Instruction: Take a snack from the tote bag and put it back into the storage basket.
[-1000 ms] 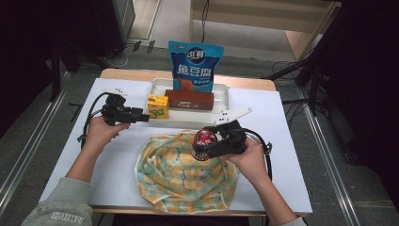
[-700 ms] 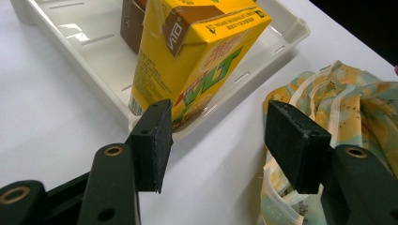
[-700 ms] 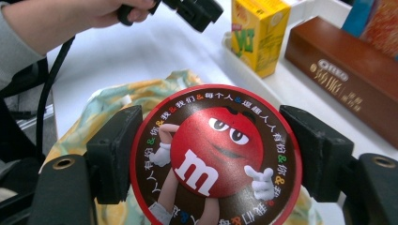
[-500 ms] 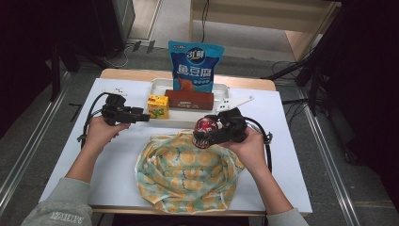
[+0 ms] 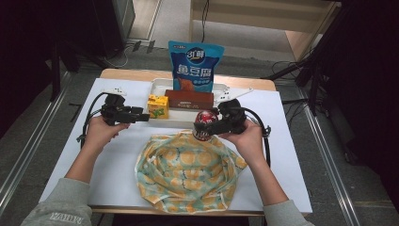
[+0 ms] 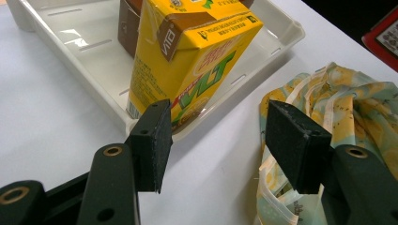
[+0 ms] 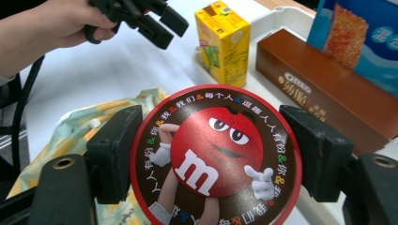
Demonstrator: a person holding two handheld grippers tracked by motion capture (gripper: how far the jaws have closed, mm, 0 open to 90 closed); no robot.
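my right tool [image 7: 213, 157] pinches the candy tin [image 7: 212, 159] by its rim above the cloth bag [image 5: 188, 174] at frame centre, for dropping in; left tool [image 6: 218, 140] spread, waiting by the juice carton [image 6: 187, 61]

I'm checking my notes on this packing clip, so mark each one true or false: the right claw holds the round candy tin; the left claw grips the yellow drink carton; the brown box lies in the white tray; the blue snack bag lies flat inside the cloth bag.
1. The right claw holds the round candy tin. True.
2. The left claw grips the yellow drink carton. False: it is open, just short of the carton.
3. The brown box lies in the white tray. True.
4. The blue snack bag lies flat inside the cloth bag. False: it stands upright at the tray's back.
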